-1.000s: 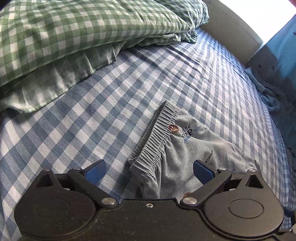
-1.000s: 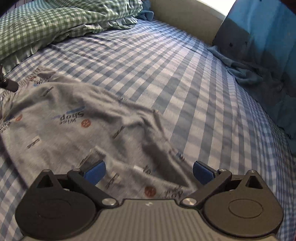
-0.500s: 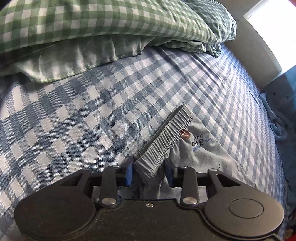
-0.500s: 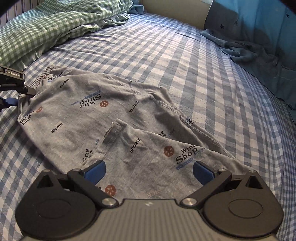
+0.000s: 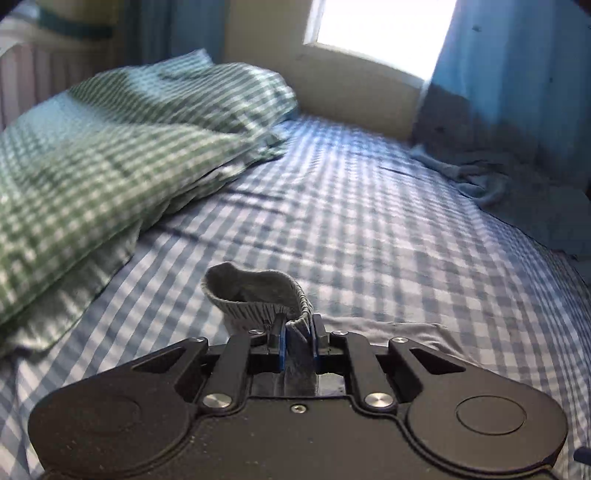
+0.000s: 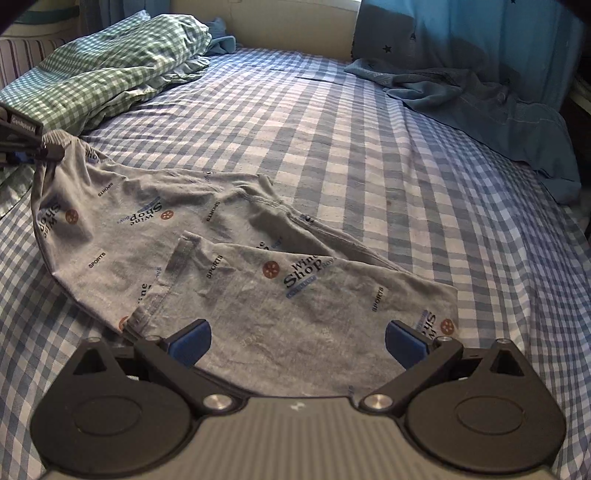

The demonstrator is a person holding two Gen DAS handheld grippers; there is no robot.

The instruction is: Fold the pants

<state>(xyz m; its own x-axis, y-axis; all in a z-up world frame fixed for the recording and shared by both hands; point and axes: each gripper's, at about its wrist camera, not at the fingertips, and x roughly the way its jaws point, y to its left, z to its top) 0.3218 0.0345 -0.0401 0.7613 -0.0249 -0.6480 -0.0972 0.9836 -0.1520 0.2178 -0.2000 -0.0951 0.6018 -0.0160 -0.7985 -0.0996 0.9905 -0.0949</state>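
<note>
Grey printed pants lie spread on the blue checked bed sheet, legs toward my right gripper. In the left wrist view my left gripper is closing its jaws, and the blue pads pinch the elastic waistband, which is lifted off the sheet. From the right wrist view the left gripper sits at the far left edge, holding that waistband corner up. Low over the leg ends, my right gripper stands open; its pads are wide apart and hold nothing.
A green checked pillow lies at the left, by the striped headboard. Crumpled blue cloth and a blue curtain are at the far right. A bright window is behind the bed.
The left gripper went from wide open to closed on the waistband, then lifted it and tilted up. The right gripper drew back, so more of the pants shows.
</note>
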